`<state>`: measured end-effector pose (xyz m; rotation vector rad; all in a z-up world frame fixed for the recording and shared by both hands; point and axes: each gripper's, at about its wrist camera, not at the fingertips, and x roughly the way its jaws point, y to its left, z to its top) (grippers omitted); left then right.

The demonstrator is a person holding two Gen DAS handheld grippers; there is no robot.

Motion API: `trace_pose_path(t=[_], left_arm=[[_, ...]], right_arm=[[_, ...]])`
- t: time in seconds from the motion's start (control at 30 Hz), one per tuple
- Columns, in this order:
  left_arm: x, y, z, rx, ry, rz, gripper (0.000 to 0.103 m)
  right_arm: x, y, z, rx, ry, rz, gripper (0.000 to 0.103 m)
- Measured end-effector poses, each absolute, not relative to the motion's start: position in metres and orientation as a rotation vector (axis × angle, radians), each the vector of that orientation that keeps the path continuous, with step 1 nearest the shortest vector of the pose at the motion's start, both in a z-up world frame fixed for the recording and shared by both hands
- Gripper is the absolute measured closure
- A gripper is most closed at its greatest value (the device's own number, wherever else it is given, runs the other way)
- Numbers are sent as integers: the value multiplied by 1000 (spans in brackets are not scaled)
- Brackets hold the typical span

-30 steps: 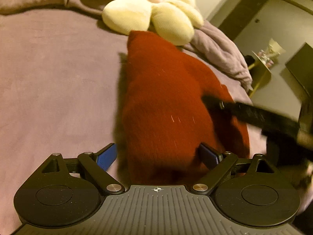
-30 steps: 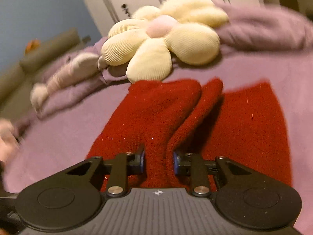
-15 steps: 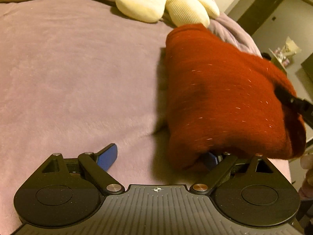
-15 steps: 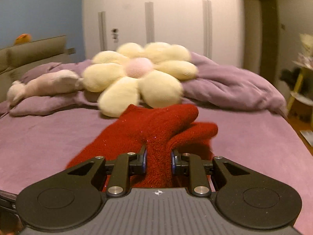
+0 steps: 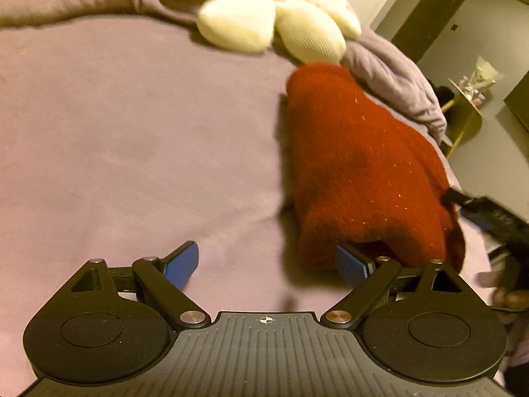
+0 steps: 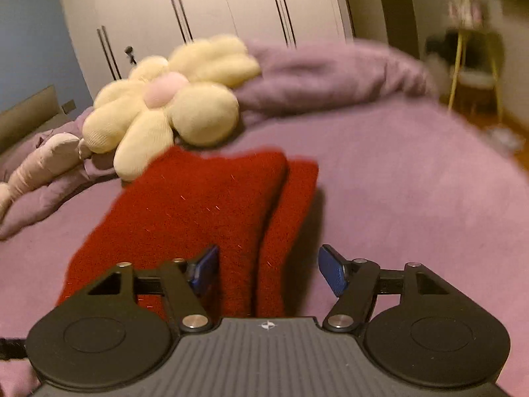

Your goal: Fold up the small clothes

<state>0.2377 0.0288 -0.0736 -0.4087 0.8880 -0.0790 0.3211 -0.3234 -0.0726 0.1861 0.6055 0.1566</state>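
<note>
A red knitted garment (image 5: 360,172) lies folded over itself on the purple bed cover (image 5: 132,139). In the left wrist view it is at the right, and my left gripper (image 5: 266,263) is open and empty beside its near left edge. In the right wrist view the garment (image 6: 198,205) lies in doubled layers ahead. My right gripper (image 6: 267,269) is open, with the cloth's near end between its blue pads but not pinched. The right gripper's body (image 5: 489,215) shows at the far right of the left wrist view.
A cream flower-shaped cushion (image 6: 172,99) lies just beyond the garment, also in the left wrist view (image 5: 274,16). A bunched purple blanket (image 6: 330,72) runs along the far side. White wardrobe doors (image 6: 205,16) stand behind. A small yellow table (image 5: 466,112) stands off the bed's right edge.
My right gripper has opened and let go of the red cloth, which has dropped onto the bed in a folded stack. My left gripper has drawn back slightly.
</note>
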Motion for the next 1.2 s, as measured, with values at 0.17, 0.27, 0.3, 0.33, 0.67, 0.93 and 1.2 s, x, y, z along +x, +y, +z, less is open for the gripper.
trace_pose_path(t=[0.17,0.27,0.3,0.33,0.67,0.93,1.2], left_arm=[[209,56,-64,-433,866,19,9],[190,70,-62,-464,869,43,9],[183,74,-61,-465,874,45,9],[178,77,-62,-463,880,44,9],[166,93,-64,-459,918,25,8],[237,66,-29,-390,844,-50,8],[380,4,-14,-290,873,-75,7]], right_arm=[[308,-258,-39,66,519,370,67],[320,-215,-46,5,591,449,84],[326,-205,-53,-6,618,443,83],[331,-201,-62,-7,644,428,83],[335,-226,-81,103,783,430,81],[389,-257,-45,132,763,246,67],[485,-250,-63,85,921,123,69]])
